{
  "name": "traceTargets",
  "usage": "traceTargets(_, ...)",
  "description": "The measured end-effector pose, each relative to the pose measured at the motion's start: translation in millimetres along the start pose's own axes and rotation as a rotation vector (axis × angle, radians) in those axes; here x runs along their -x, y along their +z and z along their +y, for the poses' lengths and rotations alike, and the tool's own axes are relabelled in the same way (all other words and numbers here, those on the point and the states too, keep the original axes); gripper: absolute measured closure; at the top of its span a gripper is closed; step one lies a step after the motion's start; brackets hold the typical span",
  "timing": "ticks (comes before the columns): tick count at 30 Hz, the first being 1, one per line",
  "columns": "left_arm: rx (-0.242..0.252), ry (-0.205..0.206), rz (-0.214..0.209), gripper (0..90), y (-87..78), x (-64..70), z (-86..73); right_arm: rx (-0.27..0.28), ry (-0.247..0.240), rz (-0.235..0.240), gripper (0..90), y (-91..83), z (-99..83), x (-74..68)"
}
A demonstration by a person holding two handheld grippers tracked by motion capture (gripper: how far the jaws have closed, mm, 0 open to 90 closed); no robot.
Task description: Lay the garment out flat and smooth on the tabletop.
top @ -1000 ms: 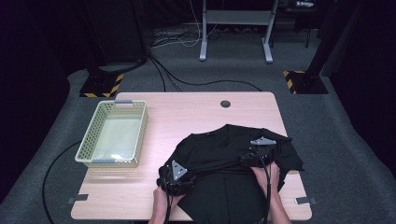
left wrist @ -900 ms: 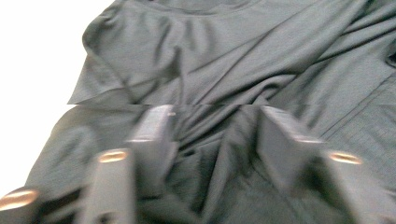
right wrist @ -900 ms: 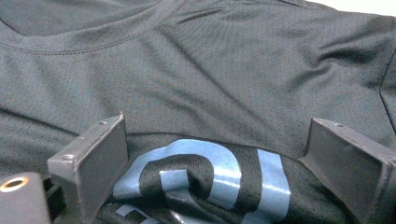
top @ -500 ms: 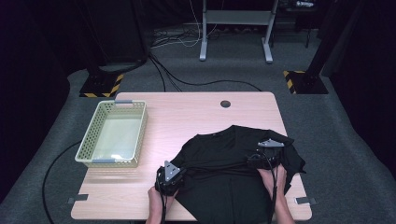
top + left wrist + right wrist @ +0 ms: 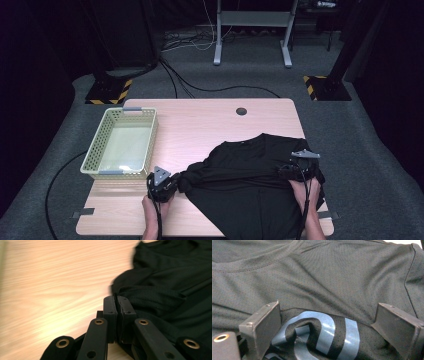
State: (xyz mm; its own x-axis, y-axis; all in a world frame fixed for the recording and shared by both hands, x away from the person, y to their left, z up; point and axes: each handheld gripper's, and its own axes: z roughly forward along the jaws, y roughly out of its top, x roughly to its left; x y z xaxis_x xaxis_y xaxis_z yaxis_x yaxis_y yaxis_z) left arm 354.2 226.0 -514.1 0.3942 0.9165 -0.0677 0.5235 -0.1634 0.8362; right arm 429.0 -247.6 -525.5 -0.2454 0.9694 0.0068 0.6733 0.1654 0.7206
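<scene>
Shirt, black, lies half-spread at lower right of the surface; left tool pinches its edge, right tool spread above its print; folding seemingly remains.

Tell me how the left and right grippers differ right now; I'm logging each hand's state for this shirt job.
The left gripper has its jaws closed together, with black shirt fabric bunched right at them; the right gripper stands wide open over the blue print. In the high view, the left gripper sits at the shirt's left edge over bare table, while the right gripper rests upon the shirt. Both are hand-held, near the table's front.
</scene>
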Motion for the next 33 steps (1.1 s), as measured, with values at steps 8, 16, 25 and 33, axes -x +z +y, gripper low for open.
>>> traceTargets(8, -0.029, -0.037, 0.022, 78.8, -8.6, -15.6, -3.6, 0.000, 0.009, -0.012, 6.4, -1.4, -1.2, 5.5)
traceTargets(16, 0.015, 0.028, -0.024, 52.0, -12.4, 4.3, 26.0, 0.001, 0.009, -0.013, 6.4, -1.4, -1.3, 5.3)
traceTargets(25, -0.184, 0.258, -0.025, 66.5, 45.8, 34.7, 43.4, 0.001, 0.009, -0.013, 6.4, -1.4, -1.3, 5.3)
traceTargets(33, -0.182, 0.230, 0.041, 89.1, 62.7, 17.9, 57.8, 0.001, 0.010, -0.013, 6.4, -1.3, -1.3, 5.3)
